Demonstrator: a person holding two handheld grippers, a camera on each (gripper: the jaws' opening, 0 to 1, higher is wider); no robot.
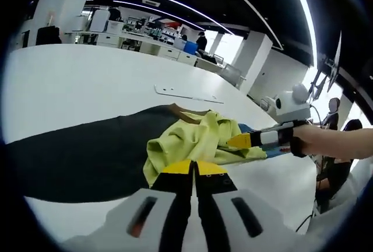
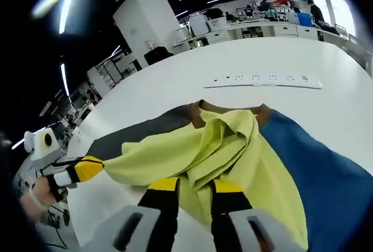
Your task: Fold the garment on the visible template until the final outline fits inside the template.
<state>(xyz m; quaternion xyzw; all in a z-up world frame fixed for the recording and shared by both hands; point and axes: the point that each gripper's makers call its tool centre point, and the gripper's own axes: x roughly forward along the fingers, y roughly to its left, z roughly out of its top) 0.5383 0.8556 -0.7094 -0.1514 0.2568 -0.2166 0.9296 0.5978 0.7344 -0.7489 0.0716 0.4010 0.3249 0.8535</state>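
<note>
— While both grippers pinch it, where does the crumpled yellow-green fabric garment (image 2: 233,147) sit?

— On the flat template mat with dark grey and blue panels and a brown notch (image 2: 326,176), spread on the white table (image 1: 87,83). The left gripper (image 1: 194,169) has its yellow-tipped jaws pressed together on the cloth's near edge.

— And the right gripper (image 2: 195,186)?

— Its jaws close on a fold, though a slight gap shows between them. Each holds an opposite edge, probably to lift and spread the bunched cloth before folding.

— That white strip (image 2: 265,80) beyond?

— Well apart, uninvolved.
</note>
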